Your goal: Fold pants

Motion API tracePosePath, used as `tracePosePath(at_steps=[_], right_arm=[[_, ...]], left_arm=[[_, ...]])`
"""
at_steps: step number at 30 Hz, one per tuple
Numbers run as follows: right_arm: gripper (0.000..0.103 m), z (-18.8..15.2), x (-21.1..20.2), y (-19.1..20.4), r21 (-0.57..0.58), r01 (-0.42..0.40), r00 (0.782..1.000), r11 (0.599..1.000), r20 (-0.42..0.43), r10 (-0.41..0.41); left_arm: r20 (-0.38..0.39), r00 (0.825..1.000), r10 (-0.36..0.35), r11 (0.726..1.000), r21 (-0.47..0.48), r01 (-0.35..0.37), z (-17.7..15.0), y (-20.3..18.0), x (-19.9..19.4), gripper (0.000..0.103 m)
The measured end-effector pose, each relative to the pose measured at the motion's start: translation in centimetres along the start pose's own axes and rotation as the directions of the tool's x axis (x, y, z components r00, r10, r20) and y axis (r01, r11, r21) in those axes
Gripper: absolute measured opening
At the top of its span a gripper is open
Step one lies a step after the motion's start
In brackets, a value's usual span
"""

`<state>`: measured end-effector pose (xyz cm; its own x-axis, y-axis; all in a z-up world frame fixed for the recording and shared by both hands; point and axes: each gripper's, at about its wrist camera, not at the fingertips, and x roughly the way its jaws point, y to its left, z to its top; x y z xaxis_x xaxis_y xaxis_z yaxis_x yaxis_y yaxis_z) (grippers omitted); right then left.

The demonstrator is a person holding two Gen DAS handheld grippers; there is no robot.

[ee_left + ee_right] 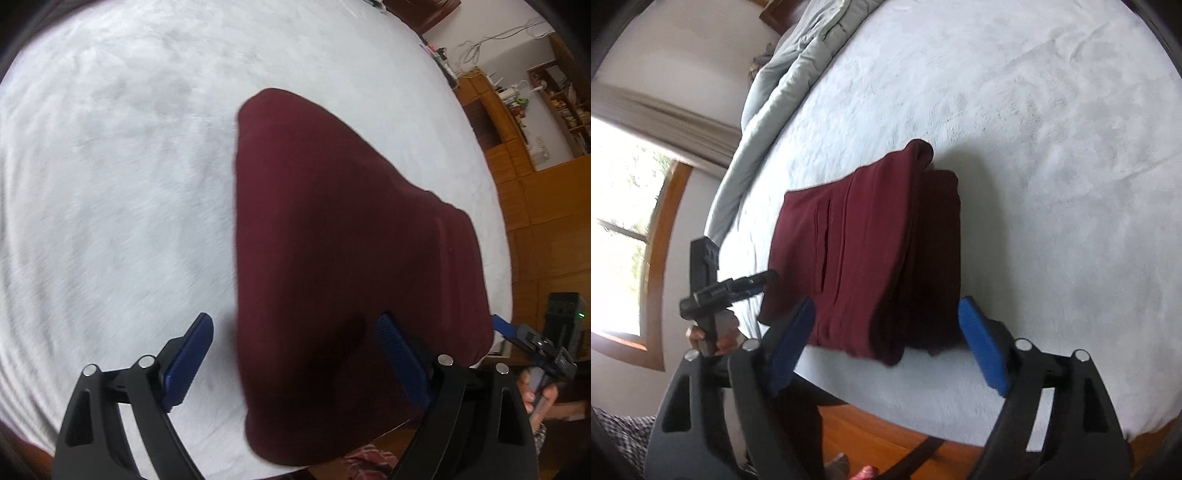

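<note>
Blue ribbed pads on black angular plastic arms fill the bottom of both wrist views. Seen from the left wrist camera, the left tongs [295,358] stand spread wide, released: one pad hangs over bare bedding, the other [402,362] sits in front of the dark maroon folded pants [332,258] without pressing on the cloth. Seen from the right wrist camera, the right tongs [886,343] are likewise released, their pads [982,350] spread to either side of the near end of the bundle, nothing pinched between them.

Those maroon pants [871,251] lie folded into a thick, roughly rectangular stack on the white fleecy bed cover [1052,166], close to the near edge of the bed. The fabric looks soft and matte, with long straight creases running along the top layer and stacked layer edges showing at the near end; one far corner bulges up in a rounded lump.

A crumpled pale grey quilt [783,85] is bunched along the far side of the bed. Each camera also catches the other hand at its frame edge, gripping a black handle [713,332]. Warm brown wooden shelving [524,122] and a wood-framed window [646,240] line the room.
</note>
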<state>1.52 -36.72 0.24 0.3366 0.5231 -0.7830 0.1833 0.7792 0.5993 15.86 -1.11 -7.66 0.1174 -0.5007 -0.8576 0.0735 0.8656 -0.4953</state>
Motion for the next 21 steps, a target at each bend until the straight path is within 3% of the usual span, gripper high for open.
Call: tracePosePath(at_steps=[5,17,19,21], right_arm=[[0.081,1.7,2.4,-1.7,0.058,-0.043,0.998,0.997,-0.041,0.046],[0.083,2.5,6.0,-3.2,0.091,-0.080,0.988,0.993,-0.126,0.091],[0.083,2.5,6.4,-3.1,0.081,-0.069,0.987,0.994,-0.139,0.079],[0.083,2.6,7.0,-2.8,0.068,-0.055,0.987,0.996,-0.149,0.064]], left_arm=[[-0.063,0.996,-0.064,0.998,0.008,0.064,1.1,-0.5,1.7,0.091],[-0.107,0.991,-0.075,0.996,0.032,0.079,1.6,-2.0,3.3,0.091],[-0.106,0.990,-0.089,0.995,0.026,0.093,1.7,-2.7,3.2,0.089],[-0.092,0.990,-0.109,0.993,0.025,0.111,1.7,-3.0,2.6,0.078]])
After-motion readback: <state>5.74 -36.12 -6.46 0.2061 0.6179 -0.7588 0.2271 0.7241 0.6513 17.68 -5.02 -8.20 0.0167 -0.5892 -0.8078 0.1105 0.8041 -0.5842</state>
